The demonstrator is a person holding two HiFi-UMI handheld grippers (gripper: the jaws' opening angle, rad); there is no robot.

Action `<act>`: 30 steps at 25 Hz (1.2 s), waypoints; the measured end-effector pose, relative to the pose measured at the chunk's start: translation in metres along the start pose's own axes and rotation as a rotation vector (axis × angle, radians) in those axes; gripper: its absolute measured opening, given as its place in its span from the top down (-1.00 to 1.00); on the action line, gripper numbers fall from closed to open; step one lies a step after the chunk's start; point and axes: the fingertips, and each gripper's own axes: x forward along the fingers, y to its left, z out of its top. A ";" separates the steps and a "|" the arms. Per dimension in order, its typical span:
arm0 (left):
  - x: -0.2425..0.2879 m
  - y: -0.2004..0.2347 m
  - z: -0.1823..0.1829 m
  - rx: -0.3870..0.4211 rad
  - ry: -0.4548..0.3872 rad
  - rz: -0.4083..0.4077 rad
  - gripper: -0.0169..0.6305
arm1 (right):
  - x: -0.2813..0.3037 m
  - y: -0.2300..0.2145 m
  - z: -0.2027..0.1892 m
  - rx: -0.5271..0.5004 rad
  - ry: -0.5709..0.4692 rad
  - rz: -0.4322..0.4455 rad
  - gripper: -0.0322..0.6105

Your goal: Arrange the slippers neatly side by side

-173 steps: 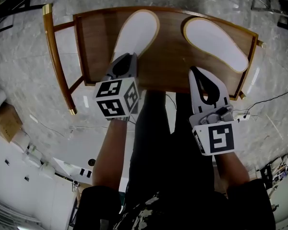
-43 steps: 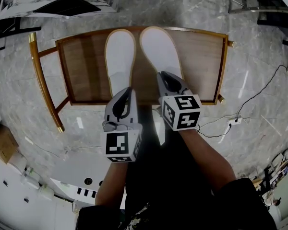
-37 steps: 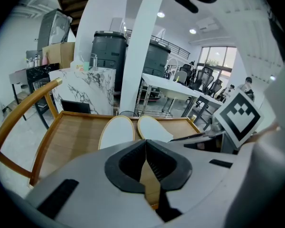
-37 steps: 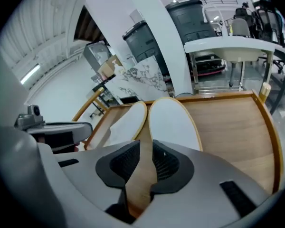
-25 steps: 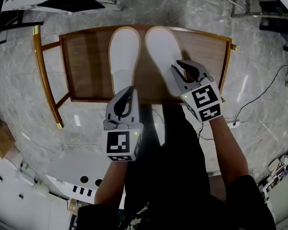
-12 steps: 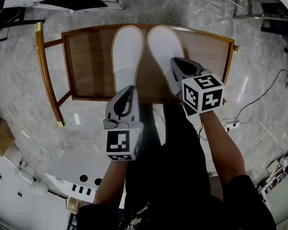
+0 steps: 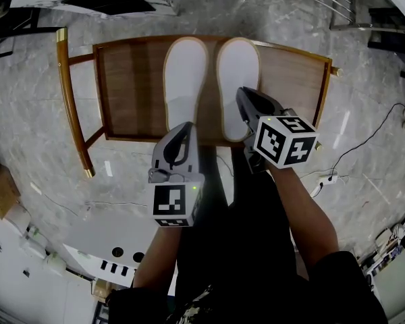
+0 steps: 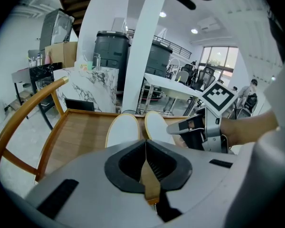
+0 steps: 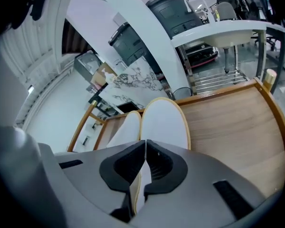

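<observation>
Grey marble floor (image 7: 40,113); wooden chair (image 7: 135,79); white pillar (image 8: 142,42); marble-faced counter (image 8: 85,87); bright window (image 8: 218,61).

Two white slippers on a wooden chair, nothing fancy

The wooden chair (image 7: 135,86) stands on a grey marbled floor (image 7: 47,133). On its seat the left slipper (image 7: 185,73) and right slipper (image 7: 237,73), both white with tan rims, lie flat just beside each other, pretty much parallel, their near ends at the seat's near edge.

Left grey plastic gripper (image 7: 187,125) and right grey plastic gripper (image 7: 241,92) each have a black-and-white marker cube; black short sleeves (image 7: 136,294), dark trousers (image 7: 237,248).
</observation>
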 end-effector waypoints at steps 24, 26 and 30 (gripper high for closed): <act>-0.010 0.033 -0.005 -0.011 0.017 -0.003 0.93 | 0.022 0.008 -0.012 0.085 -0.033 -0.064 0.88; -0.009 0.034 -0.004 -0.007 0.015 -0.005 0.93 | 0.023 0.009 -0.012 0.083 -0.033 -0.066 0.88; -0.012 0.038 -0.004 -0.001 0.018 -0.007 0.93 | 0.028 0.011 -0.014 0.077 -0.025 -0.065 0.88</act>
